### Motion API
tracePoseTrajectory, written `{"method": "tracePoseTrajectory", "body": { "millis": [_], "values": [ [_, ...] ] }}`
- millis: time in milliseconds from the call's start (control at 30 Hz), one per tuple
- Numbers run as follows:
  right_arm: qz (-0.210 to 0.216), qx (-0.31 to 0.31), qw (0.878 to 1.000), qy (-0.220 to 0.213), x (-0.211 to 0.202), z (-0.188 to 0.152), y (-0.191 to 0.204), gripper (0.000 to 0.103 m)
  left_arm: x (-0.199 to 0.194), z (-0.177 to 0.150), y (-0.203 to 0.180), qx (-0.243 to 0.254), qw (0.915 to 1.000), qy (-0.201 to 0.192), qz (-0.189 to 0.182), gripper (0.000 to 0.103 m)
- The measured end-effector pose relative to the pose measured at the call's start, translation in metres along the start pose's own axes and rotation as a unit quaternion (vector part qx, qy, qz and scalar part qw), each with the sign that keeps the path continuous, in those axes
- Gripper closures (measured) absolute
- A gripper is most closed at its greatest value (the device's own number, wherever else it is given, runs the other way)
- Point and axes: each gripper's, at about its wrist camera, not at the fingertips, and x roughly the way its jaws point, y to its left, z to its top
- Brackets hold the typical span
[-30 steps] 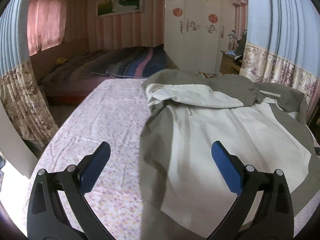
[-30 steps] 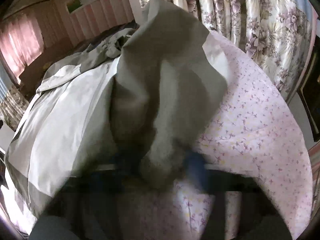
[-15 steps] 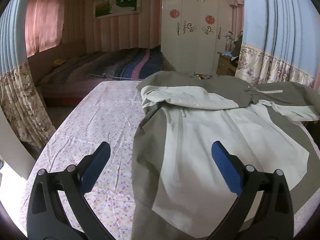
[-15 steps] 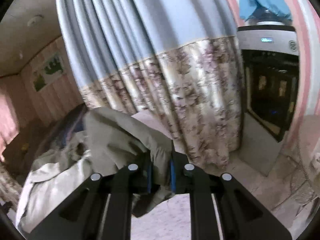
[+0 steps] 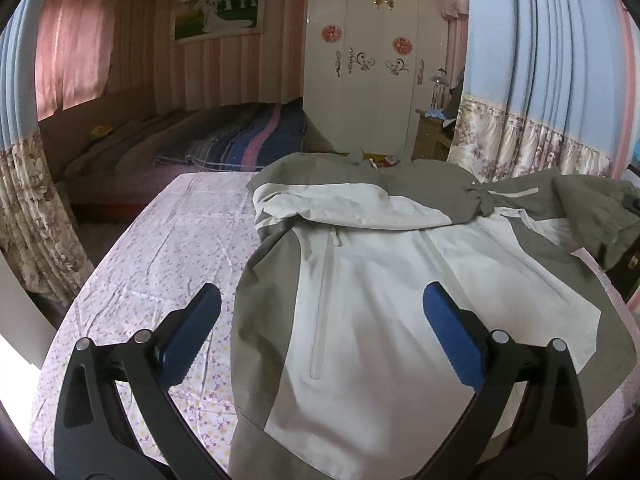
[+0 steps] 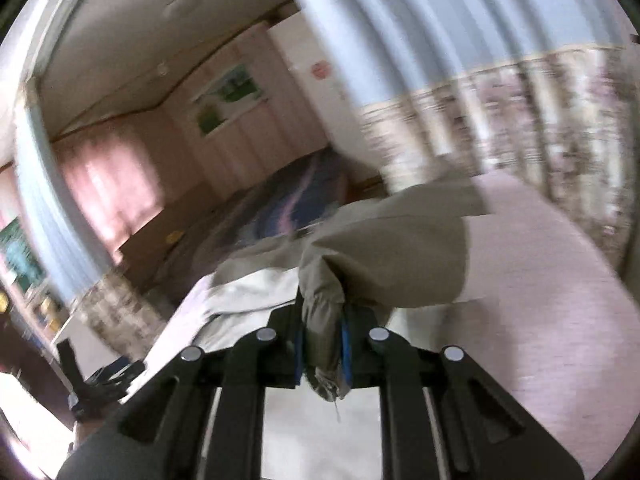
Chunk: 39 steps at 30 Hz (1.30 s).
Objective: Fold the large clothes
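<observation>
A large olive-and-white jacket [image 5: 384, 280] lies spread on a floral pink bedsheet [image 5: 180, 248], front up, hood at the far end. My left gripper [image 5: 320, 328] is open and empty, hovering over the jacket's near left side. My right gripper [image 6: 323, 350] is shut on the cuff of an olive sleeve [image 6: 384, 264] and holds it raised above the bed; the sleeve also shows in the left wrist view [image 5: 592, 208], pulled out to the right. The right wrist view is motion-blurred.
A second bed with a striped blanket [image 5: 240, 136] stands beyond. A white wardrobe [image 5: 372, 72] is at the back. Floral curtains [image 5: 532, 148] hang on the right and also on the left [image 5: 32, 216].
My right gripper has lifted the sleeve and swung it outward to the right, drawing it straight. The jacket body now lies flatter. My left gripper has stayed open and drifted slightly.
</observation>
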Motion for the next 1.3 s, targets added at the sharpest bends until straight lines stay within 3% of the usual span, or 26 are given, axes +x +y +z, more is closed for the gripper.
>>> {"method": "tracePoseTrajectory", "body": {
  "millis": [133, 200, 267, 300, 533, 800, 933, 1133, 1233, 1300],
  "values": [
    [0.053, -0.020, 0.998, 0.029, 0.041, -0.013, 0.043, 0.089, -0.004, 0.000, 0.006, 0.003, 0.9999, -0.006, 0.009, 0.003],
    [0.055, -0.041, 0.996, 0.053, 0.057, -0.021, 0.055, 0.078, -0.004, 0.000, 0.009, 0.007, 0.9999, -0.003, 0.014, 0.003],
    [0.058, -0.058, 0.993, 0.080, 0.068, -0.027, 0.064, 0.024, -0.005, 0.001, 0.011, 0.008, 0.9998, -0.001, 0.018, 0.003],
    [0.048, -0.066, 0.994, 0.074, 0.066, -0.030, 0.065, 0.019, -0.005, 0.001, 0.011, 0.009, 0.9998, -0.001, 0.017, 0.003],
    [-0.009, -0.063, 0.997, 0.043, 0.042, -0.023, 0.031, 0.015, 0.002, -0.005, -0.007, 0.004, 0.9997, 0.025, -0.004, 0.003],
    [-0.041, -0.012, 0.999, 0.021, 0.014, -0.005, -0.037, 0.015, 0.026, -0.019, -0.091, 0.019, 0.9906, 0.088, -0.103, 0.003],
    [-0.051, -0.016, 0.998, 0.024, 0.007, 0.000, -0.050, 0.015, 0.059, -0.024, -0.126, 0.015, 0.9860, 0.126, -0.108, 0.003],
    [-0.065, -0.034, 0.997, 0.023, 0.001, 0.007, -0.053, 0.012, 0.095, -0.016, -0.150, -0.012, 0.9843, 0.145, -0.099, 0.003],
    [-0.063, -0.033, 0.997, 0.026, 0.004, 0.007, -0.053, 0.011, 0.123, -0.021, -0.158, -0.037, 0.9739, 0.194, -0.113, 0.003],
    [-0.061, -0.037, 0.997, 0.033, 0.009, 0.006, -0.050, 0.011, 0.135, -0.028, -0.161, -0.054, 0.9684, 0.209, -0.125, 0.010]
  ]
}}
